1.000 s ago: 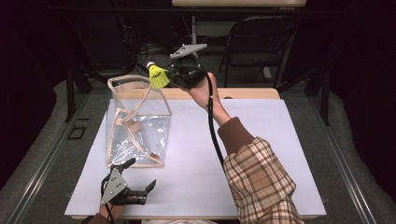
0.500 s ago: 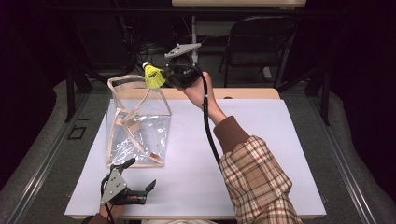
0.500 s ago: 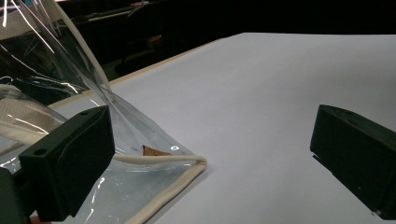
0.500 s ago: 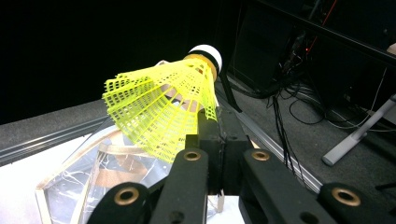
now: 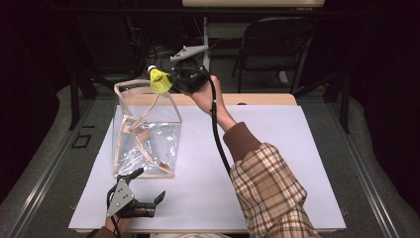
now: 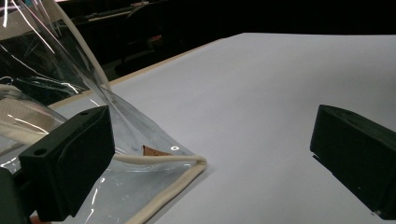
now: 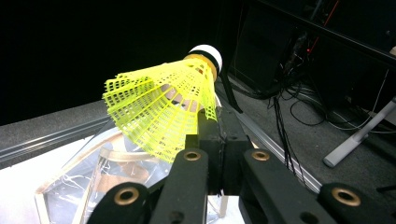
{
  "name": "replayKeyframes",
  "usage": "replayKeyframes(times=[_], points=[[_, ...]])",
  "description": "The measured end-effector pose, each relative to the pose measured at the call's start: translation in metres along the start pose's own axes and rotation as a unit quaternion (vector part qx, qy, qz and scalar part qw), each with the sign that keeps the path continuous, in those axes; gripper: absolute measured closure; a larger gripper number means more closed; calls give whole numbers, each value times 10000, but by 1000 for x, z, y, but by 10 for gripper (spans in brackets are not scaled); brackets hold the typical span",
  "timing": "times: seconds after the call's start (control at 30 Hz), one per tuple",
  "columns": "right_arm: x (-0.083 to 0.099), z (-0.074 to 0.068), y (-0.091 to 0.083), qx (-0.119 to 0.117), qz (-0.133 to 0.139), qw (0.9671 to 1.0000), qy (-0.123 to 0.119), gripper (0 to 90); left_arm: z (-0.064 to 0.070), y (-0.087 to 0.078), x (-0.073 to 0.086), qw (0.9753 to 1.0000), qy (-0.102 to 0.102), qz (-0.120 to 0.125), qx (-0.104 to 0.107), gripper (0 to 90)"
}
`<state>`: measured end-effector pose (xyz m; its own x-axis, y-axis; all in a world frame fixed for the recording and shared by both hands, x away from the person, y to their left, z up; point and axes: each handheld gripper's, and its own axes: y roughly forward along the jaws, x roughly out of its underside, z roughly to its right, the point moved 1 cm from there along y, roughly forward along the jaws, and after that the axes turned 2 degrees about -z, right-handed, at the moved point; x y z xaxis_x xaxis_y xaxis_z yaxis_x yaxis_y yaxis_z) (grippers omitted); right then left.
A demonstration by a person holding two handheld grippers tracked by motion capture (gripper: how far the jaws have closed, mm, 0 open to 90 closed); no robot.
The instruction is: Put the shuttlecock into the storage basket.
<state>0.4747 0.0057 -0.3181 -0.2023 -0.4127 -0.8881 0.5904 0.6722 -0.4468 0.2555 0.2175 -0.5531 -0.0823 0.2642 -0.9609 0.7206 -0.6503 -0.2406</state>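
White tabletop (image 5: 277, 163) carries a clear plastic bag with cream piping (image 5: 143, 131). Above its far rim, the right gripper (image 5: 173, 79) pinches a yellow mesh shuttlecock (image 5: 159, 80) by its skirt: featherlight, springy, easily crushed. The left gripper (image 5: 148, 191) rests near the bag's front corner, jaws spread.

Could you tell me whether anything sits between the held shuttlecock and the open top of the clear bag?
Nothing visible does: the right gripper holds the yellow shuttlecock just above the clear bag, at its far rim, and the mouth stands open.
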Motion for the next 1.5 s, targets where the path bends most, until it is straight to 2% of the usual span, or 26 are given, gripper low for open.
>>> replayKeyframes(times=[1.5], points=[[-9, -21, 34, -84, -94, 9999, -33, 900, 0, -1, 0, 10000, -13, 16, 25, 0]])
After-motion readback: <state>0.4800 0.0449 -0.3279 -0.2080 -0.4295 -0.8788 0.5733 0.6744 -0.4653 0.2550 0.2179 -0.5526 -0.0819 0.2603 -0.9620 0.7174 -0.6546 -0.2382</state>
